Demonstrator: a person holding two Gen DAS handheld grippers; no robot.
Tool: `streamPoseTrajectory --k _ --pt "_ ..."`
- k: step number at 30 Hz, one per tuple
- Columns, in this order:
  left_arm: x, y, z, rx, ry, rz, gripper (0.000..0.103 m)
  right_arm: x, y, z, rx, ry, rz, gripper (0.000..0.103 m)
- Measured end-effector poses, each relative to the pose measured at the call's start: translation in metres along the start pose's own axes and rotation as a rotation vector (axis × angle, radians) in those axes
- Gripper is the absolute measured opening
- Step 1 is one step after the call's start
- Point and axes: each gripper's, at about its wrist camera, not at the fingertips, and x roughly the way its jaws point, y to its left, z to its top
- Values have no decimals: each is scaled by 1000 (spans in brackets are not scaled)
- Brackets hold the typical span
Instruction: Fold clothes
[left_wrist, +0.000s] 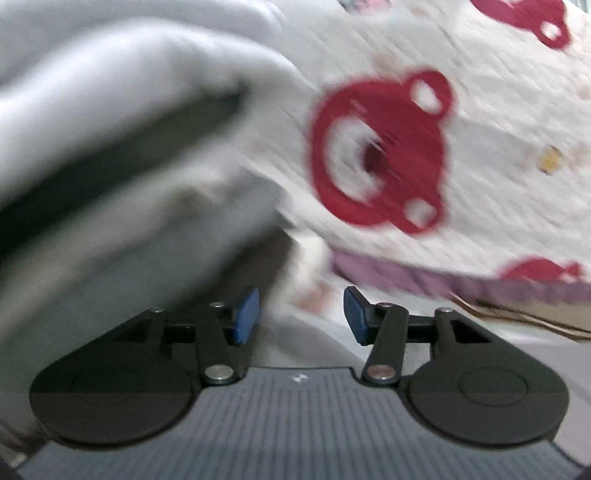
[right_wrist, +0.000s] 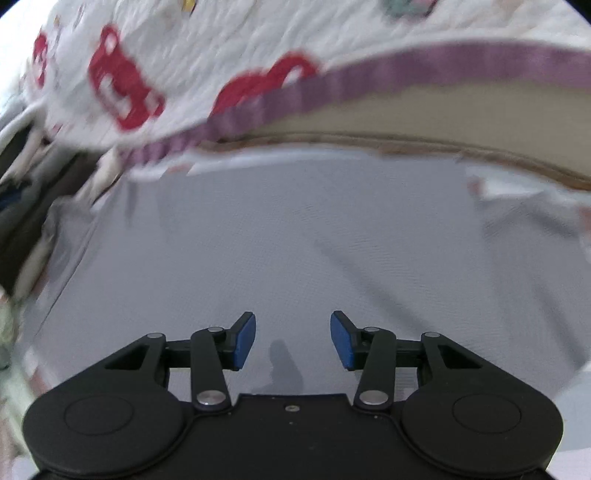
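Both grippers, left gripper (left_wrist: 301, 315) and right gripper (right_wrist: 293, 339), stand open and empty. Grey garment (right_wrist: 277, 240) lies flattened near the bear-print quilt (left_wrist: 480, 122) edge; its bunched side looks unfinished.

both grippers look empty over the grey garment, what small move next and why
Probably bring the left gripper forward onto the raised fold of the grey garment and close on it. Both it and the right gripper stand open with nothing between the pads, and the right sees only flat grey cloth ahead.
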Motion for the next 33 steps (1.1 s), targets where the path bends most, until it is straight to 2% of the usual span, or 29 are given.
streamPoseTrajectory --k 4,7,10,12,14,19,22,26,29,30,31,32,33 --pt "30 -43 -5 77 158 -184 54 -11 -25 33 61 -52 -66 50" --pt "66 -71 -5 160 224 -265 59 -4 -53 70 157 -37 -81 51" --pt "114 -83 -5 255 318 -246 59 16 -76 99 195 6 -80 52" --pt "135 -78 -5 245 379 -218 59 32 -86 111 179 35 -103 52" --pt "150 -70 -8 190 420 -222 58 46 -92 117 147 61 -130 52" --pt "168 -62 -11 159 439 -243 59 74 -107 134 100 93 -139 52" --pt "175 -63 -11 141 452 -287 59 90 -118 139 105 103 -120 53" --pt "184 -68 -15 125 489 -344 60 109 -122 134 81 104 -91 53" --pt "183 -72 -20 158 458 -353 60 118 -119 121 44 77 -95 54" --pt "181 -75 -22 195 448 -349 59 119 -117 117 20 47 -102 55" --pt "178 -77 -25 233 434 -341 49 121 -114 114 -7 17 -111 56" --pt "173 -80 -28 272 410 -320 23 121 -112 112 -19 -5 -115 58" --pt "169 -82 -32 302 390 -308 13 121 -112 111 -15 -19 -117 58"
